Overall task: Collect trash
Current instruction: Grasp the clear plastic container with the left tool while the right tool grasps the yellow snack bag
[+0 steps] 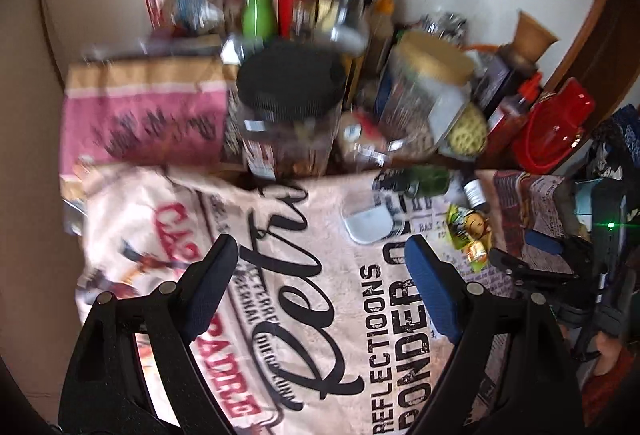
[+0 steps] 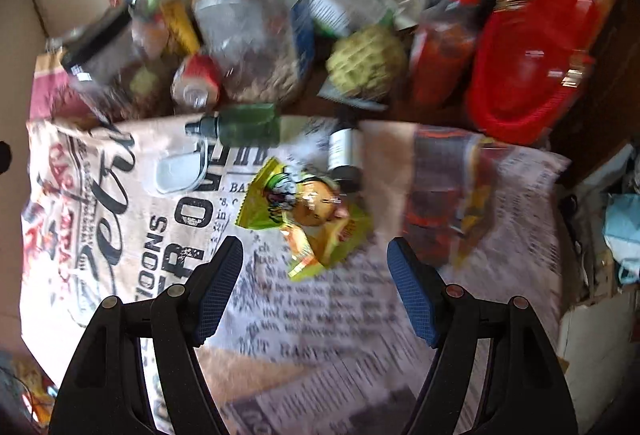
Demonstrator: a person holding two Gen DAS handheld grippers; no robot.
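Right wrist: newsprint-patterned cloth [image 2: 328, 319] covers table, clutter behind.

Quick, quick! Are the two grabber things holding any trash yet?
Left gripper: jaws open, holding nothing, over the printed cloth.
Right gripper: jaws open, holding nothing; the green snack wrapper lies just ahead of it.

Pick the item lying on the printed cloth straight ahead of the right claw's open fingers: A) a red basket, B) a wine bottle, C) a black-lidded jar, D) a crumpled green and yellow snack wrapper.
D: in the right wrist view the snack wrapper lies on the printed cloth just beyond the empty, open right claw.
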